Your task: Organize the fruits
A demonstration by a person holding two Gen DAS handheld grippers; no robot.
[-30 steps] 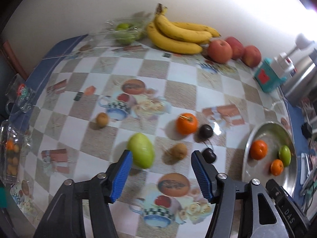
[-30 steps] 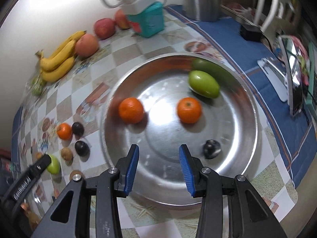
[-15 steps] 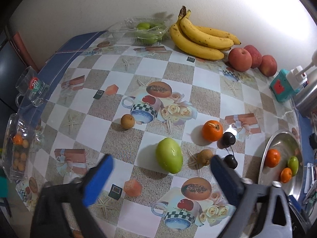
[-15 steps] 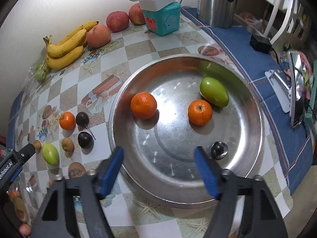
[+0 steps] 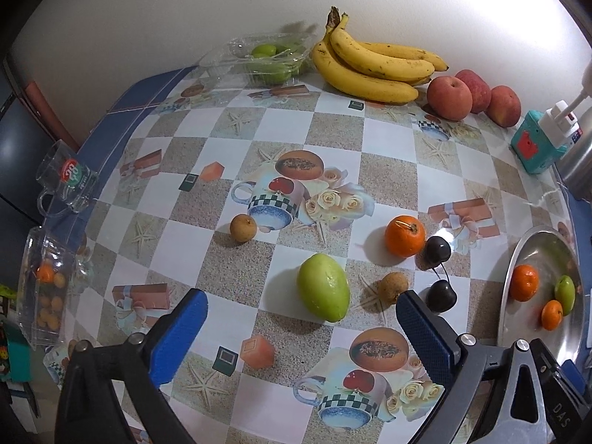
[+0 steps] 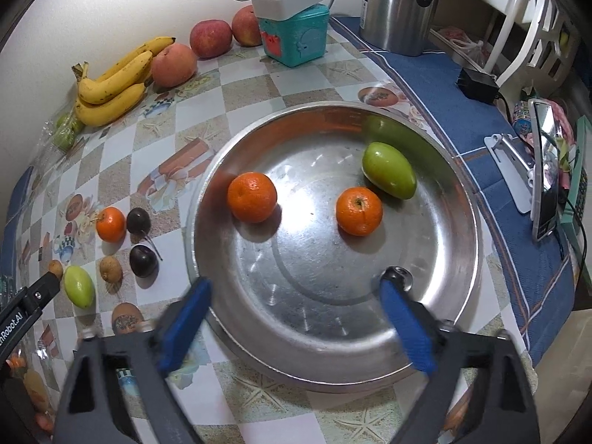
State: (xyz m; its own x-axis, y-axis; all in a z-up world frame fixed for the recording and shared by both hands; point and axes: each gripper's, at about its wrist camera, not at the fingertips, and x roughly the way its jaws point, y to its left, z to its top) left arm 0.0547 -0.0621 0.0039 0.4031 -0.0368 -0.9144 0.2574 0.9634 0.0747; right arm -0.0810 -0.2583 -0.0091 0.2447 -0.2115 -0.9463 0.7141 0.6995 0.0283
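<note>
A steel bowl (image 6: 436, 288) holds two oranges (image 6: 252, 197), a green mango (image 6: 388, 175) and a dark plum (image 6: 397, 277). My right gripper (image 6: 296, 303) is open and empty above the bowl's near rim. On the checked tablecloth lie a green mango (image 5: 323, 292), an orange (image 5: 404, 235), two dark plums (image 5: 437, 251) and two small brown fruits (image 5: 243, 227). My left gripper (image 5: 301, 323) is open wide and empty, just in front of the mango. The bowl also shows in the left wrist view (image 5: 518, 277) at the right.
Bananas (image 5: 370, 66), three peaches (image 5: 449, 98) and a plastic tray of green fruit (image 5: 266, 61) line the wall. A teal box with a power strip (image 6: 296, 26) and a steel kettle (image 6: 399, 3) stand behind the bowl. A glass mug (image 5: 66, 181) sits at the left edge.
Both grippers have opened wide and pulled back and up. The left view now takes in more of the table. The fruits have not moved.
</note>
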